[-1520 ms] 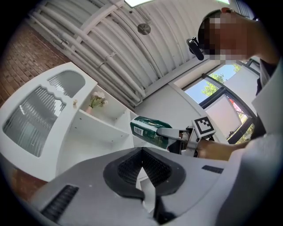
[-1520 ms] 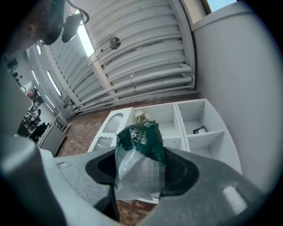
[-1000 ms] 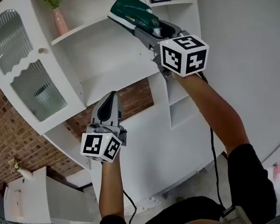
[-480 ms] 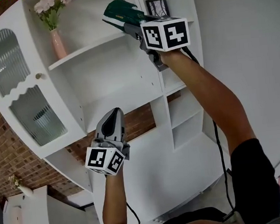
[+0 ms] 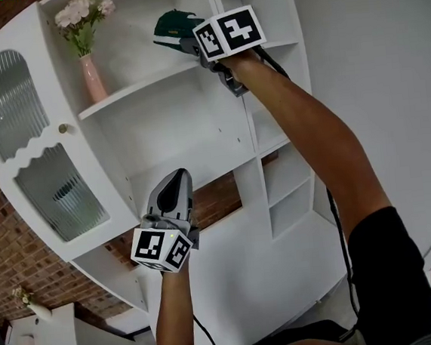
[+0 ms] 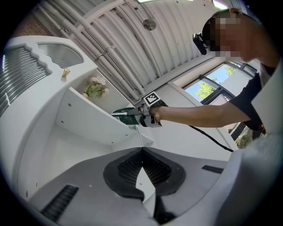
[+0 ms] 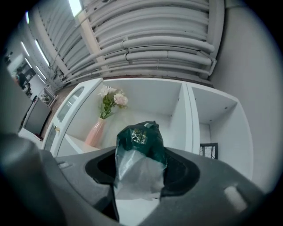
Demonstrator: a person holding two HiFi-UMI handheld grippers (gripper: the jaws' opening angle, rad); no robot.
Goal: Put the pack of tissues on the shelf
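The pack of tissues (image 5: 173,25) is dark green with a clear end, and my right gripper (image 5: 190,38) is shut on it. It is held high, in front of the top shelf (image 5: 140,86) of a white cabinet, just right of the shelf's open space. In the right gripper view the pack (image 7: 139,143) stands between the jaws and hides the gap between them, with the shelf (image 7: 79,142) behind. My left gripper (image 5: 176,178) hangs lower, in front of the cabinet's middle, shut and empty. From the left gripper view the pack (image 6: 125,116) and the right gripper (image 6: 139,118) show far off.
A pink vase with flowers (image 5: 92,70) stands at the left of the top shelf. A small framed picture (image 7: 208,150) sits in the narrow right compartment. A ribbed glass door (image 5: 20,111) closes the cabinet's left side. Brick wall (image 5: 10,248) lies beyond.
My right gripper has risen with the pack from below the shelf's edge to the level of the top shelf. The left gripper has barely shifted.
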